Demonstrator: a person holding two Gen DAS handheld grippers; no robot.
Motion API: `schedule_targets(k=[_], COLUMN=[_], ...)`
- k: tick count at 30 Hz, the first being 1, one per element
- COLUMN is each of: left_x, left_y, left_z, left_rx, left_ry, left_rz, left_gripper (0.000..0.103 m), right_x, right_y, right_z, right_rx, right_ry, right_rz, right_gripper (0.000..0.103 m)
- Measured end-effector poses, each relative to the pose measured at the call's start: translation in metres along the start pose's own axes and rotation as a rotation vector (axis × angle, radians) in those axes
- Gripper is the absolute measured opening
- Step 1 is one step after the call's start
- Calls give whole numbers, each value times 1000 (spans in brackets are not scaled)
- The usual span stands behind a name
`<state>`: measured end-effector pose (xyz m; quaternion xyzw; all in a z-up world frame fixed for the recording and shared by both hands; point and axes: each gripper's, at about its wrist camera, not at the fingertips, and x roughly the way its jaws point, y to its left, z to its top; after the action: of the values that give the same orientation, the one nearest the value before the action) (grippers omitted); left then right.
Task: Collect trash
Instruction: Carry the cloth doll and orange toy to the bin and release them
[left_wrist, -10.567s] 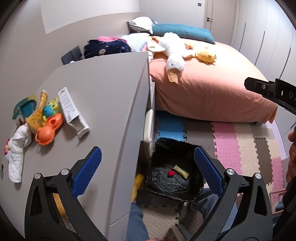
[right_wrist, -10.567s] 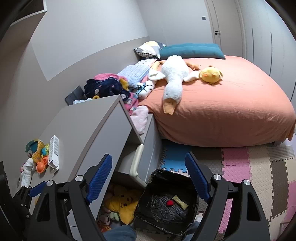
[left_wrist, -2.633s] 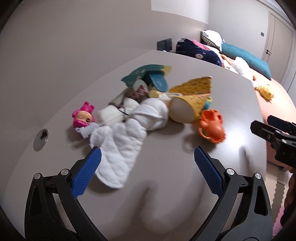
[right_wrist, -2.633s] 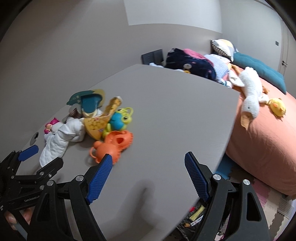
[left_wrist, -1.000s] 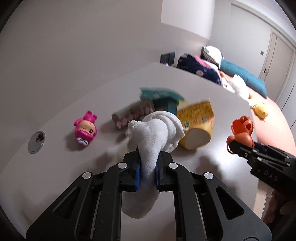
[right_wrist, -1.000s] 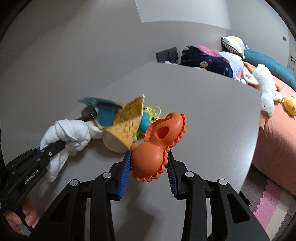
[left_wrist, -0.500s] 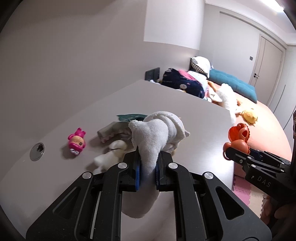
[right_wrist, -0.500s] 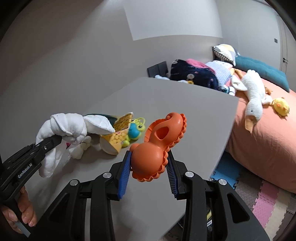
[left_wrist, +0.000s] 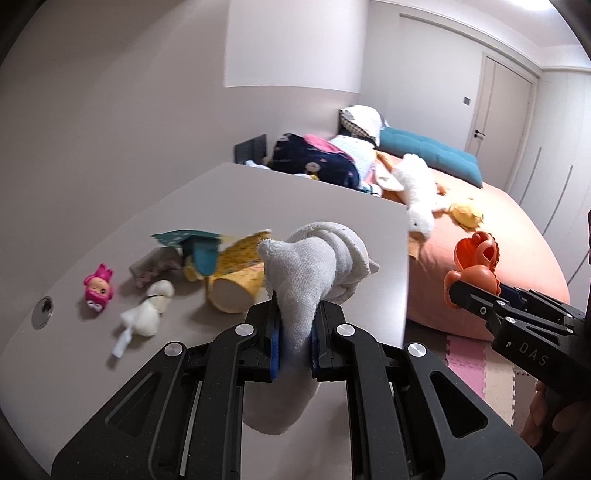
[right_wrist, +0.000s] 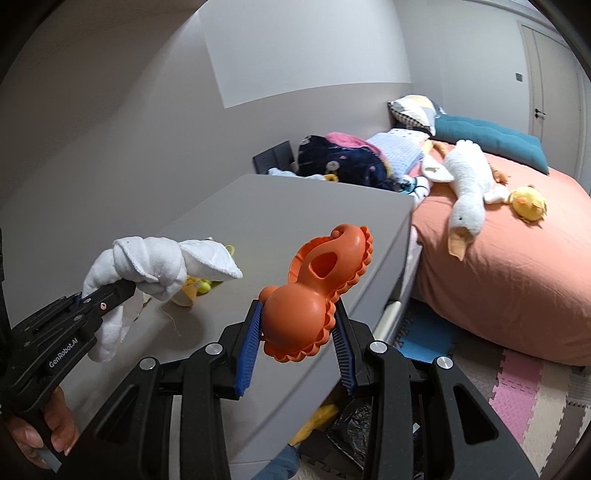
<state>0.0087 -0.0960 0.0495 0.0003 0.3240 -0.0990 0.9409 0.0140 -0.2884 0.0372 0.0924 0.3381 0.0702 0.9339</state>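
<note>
Cloth (left_wrist: 314, 266), soft and limp, is clamped in the left tongs (left_wrist: 293, 343) above the counter (left_wrist: 332, 206); stiff orange toy (right_wrist: 314, 291), at 3 o'clock, is pinched by the right tongs (right_wrist: 295, 332) at its bulb.

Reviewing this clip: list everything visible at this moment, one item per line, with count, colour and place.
knotted cloth: 1, white, in left gripper
orange toy: 1, orange, in right gripper
doll head: 1, pink, on desk
small bundle: 1, white, on desk
paper cup: 1, yellow, lying on desk
teal card: 1, teal, behind the cup
desk: 1, grey
goose plush: 1, white, on bed
chick plush: 1, yellow, on bed
bed: 1, orange sheet
left gripper: black, blue pads
right gripper: black, blue pads
</note>
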Motion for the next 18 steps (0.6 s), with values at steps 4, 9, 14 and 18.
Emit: schedule_targets(k=[4,9,14,18], left_x=[0,5,10,15], left_y=[-19,-40,-61,-78], left_z=[-1,-2,-3,-3], left_rx=[24,49,75,93], left_ry=[1,14,24,36], left_rz=[-26,-59,-89,-113], left_gripper=[10,10,11,10], right_x=[-13,-26,-37,-43], right_y=[-15,-36,-53,-68], right_z=[-5,-9,-13,-16], right_rx=[21,48,71,97], right_ry=[-13,-25,-34,-43], right_rz=[-19,-50,-75,-95], right_gripper=[39,39,39,39])
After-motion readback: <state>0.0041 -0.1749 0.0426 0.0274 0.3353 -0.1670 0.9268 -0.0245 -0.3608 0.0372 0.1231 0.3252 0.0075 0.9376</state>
